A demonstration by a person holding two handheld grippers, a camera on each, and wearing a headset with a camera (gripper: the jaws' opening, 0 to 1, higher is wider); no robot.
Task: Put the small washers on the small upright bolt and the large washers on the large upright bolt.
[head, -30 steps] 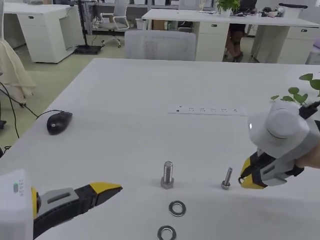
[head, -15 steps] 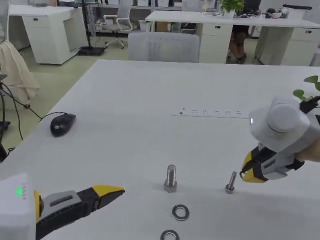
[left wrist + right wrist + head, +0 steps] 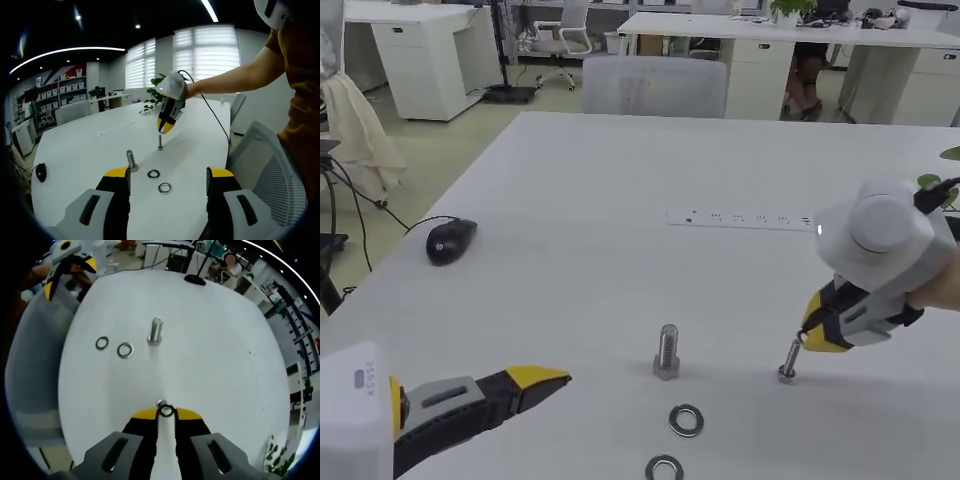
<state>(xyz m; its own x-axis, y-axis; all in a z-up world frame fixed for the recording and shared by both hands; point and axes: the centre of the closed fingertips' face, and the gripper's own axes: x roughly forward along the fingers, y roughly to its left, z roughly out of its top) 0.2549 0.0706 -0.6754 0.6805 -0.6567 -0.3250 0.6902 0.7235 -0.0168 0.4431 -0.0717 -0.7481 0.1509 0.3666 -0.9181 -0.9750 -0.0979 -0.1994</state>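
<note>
My right tongs (image 3: 166, 414) are clamped on a small washer (image 3: 166, 411), its hole just over the top of the small bolt (image 3: 789, 362). This bolt stands on its head on the counter (image 3: 620, 250), long axis nearly vertical, thread up. My left tongs (image 3: 169, 175) are apart and empty. Before them the large bolt (image 3: 131, 160) stands upright, with a first washer (image 3: 153, 174) and a second washer (image 3: 165, 188) lying flat near it.

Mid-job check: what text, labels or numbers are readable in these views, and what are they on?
No text reads clearly in any view.
Small dark print on the body of the left tool: too blurred to read.
Markings along the power strip on the table: too small to read.
</note>
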